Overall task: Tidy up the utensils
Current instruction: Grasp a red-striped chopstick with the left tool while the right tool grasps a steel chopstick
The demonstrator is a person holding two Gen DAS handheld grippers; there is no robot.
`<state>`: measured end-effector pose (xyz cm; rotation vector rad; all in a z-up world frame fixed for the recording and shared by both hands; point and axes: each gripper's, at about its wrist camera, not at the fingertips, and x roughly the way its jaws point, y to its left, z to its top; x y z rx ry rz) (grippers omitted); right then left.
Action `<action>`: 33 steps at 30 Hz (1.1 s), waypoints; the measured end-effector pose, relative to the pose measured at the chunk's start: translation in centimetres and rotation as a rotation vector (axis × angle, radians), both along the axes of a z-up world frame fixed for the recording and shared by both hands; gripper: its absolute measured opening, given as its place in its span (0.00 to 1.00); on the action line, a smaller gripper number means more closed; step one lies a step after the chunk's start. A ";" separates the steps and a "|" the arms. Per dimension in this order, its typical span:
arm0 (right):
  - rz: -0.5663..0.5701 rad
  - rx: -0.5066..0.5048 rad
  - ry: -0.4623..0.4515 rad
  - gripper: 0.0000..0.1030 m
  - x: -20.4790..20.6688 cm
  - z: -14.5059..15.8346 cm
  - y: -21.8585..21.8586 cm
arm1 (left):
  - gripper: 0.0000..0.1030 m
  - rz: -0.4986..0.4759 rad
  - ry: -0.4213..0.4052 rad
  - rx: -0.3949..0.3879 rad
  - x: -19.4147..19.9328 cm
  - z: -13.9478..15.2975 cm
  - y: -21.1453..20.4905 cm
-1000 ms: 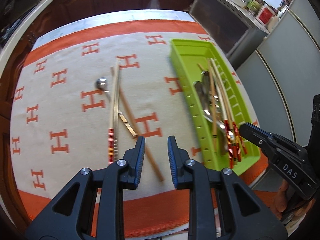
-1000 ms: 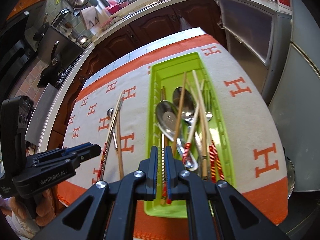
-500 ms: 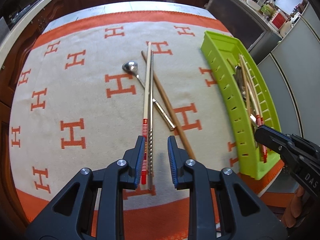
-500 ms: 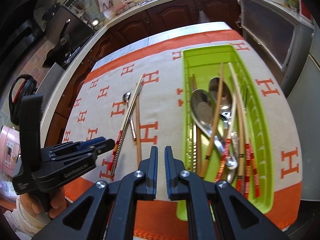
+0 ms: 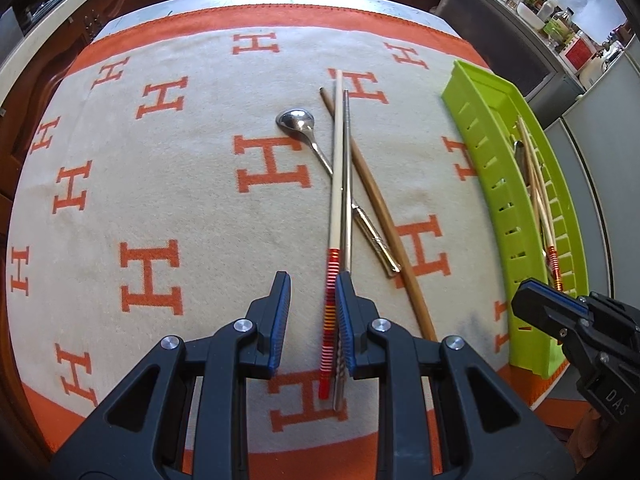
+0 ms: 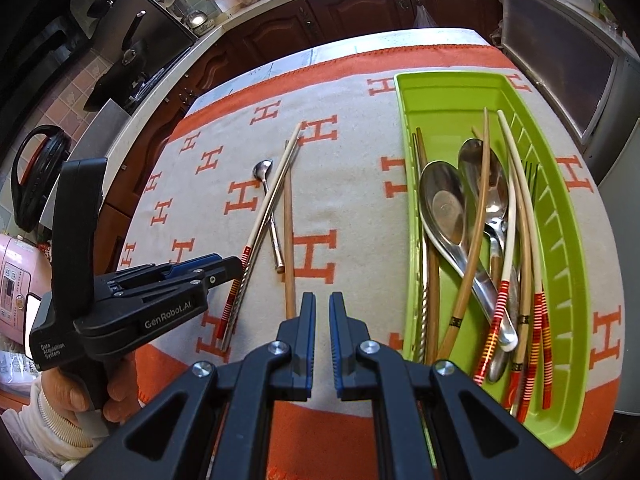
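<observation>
Your left tongs (image 5: pixel 310 320) stand part open, holding nothing, straddling the red-banded ends of the cream chopstick (image 5: pixel 335 184) and metal chopstick (image 5: pixel 347 184) at frame centre. Thin, stiff, slick rods; they seem to lie touching, so pinch the banded ends. Right tongs (image 6: pixel 322 344) hover nearly closed, empty, beside the green tray (image 6: pixel 568 264).

Dark wooden cabinets (image 6: pixel 320 20) lined the far wall beneath a pale counter edge (image 6: pixel 168 80). Daylight fell across the cluttered counter (image 5: pixel 560 20) at right. Grey panels (image 6: pixel 560 64) stood beside the tabletop.
</observation>
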<state>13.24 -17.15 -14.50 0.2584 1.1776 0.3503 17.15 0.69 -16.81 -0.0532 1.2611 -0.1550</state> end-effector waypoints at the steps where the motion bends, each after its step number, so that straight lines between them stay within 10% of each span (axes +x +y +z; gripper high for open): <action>1: 0.000 0.000 0.004 0.06 0.1 -0.1 0.0 | 0.19 -0.001 0.002 -0.003 0.1 -0.1 0.0; 17: 0.023 -0.008 0.043 0.06 1.0 -1.5 1.3 | 0.18 -0.040 -0.038 0.044 1.2 -0.6 -1.3; 20: 0.031 -0.002 0.045 0.06 1.2 -1.6 1.7 | 0.04 -0.032 -0.044 0.017 1.7 -0.7 -0.8; 33: 0.091 0.049 0.047 0.06 2.4 -1.9 5.6 | 0.03 0.081 -0.076 -0.099 0.3 0.9 4.4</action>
